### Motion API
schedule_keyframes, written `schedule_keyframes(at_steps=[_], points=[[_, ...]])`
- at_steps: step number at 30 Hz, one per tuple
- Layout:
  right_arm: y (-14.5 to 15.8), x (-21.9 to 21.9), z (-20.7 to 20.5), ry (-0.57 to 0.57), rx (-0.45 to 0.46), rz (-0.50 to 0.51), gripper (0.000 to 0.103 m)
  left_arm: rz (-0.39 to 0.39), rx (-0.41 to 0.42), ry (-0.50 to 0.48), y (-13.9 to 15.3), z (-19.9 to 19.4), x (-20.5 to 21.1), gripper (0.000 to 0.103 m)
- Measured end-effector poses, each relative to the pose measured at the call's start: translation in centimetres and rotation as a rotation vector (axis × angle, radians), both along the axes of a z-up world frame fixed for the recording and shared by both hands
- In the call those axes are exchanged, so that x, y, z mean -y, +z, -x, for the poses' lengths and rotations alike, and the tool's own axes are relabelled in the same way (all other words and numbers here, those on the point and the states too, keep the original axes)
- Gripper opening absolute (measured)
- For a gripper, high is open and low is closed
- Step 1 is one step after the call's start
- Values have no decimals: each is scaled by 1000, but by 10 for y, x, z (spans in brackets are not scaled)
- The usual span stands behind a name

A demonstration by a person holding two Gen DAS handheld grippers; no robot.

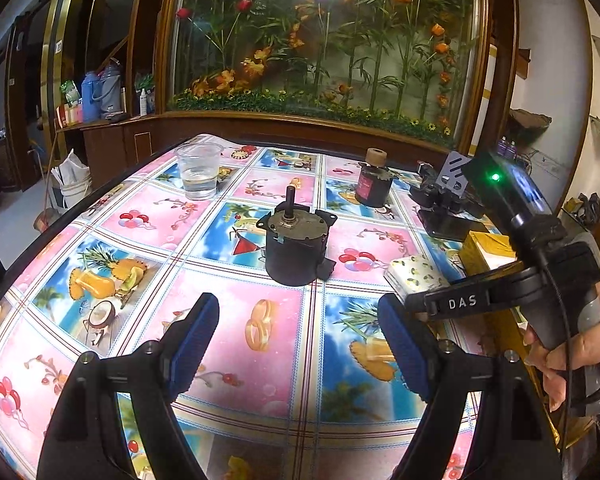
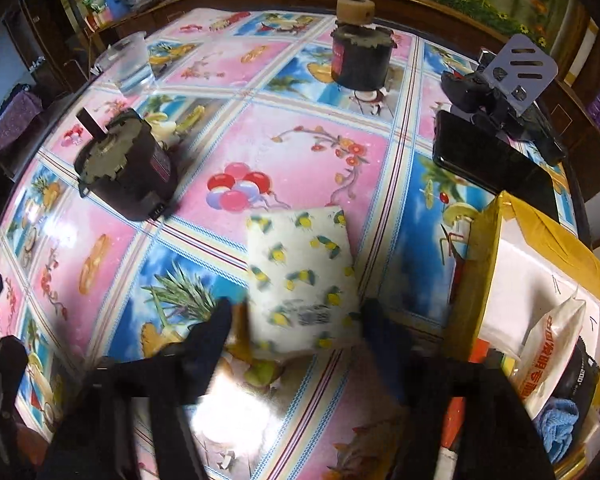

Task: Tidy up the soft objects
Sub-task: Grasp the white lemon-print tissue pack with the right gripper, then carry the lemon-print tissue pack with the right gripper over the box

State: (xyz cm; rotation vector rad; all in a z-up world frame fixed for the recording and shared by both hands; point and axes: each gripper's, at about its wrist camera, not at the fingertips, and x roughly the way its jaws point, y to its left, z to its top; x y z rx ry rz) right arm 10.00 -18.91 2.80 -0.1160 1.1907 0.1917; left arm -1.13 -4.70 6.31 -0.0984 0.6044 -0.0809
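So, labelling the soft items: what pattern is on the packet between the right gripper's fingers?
White with small yellow lemons and green leaves; the tissue packet shows best in the right wrist view.

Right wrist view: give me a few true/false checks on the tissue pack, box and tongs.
1. The lemon-print tissue pack lies on the table, outside the box. True.
2. The yellow box is empty. False: it holds a white-and-orange bag and a blue cloth.
3. The right tongs straddle the pack's near end. True.
4. The left tongs hold a motor. False: they are open and empty.
5. The plastic cup lies tipped over. False: it stands upright.
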Motion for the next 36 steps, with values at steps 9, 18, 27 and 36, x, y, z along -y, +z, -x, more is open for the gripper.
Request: schedule_keyframes(at_steps=[9, 18, 27, 36], points=[[13, -10, 41, 74, 95, -16, 56, 145, -32, -102, 1, -1, -6, 80], [48, -20, 113, 164, 240, -121, 56, 490, -93, -279, -3, -11, -25, 68], [59, -33, 153, 221, 309, -148, 56, 605, -137, -417, -8, -13, -14, 39], [59, -14, 175, 183, 335, -206, 56, 535, -140, -467, -3, 0, 6, 30]])
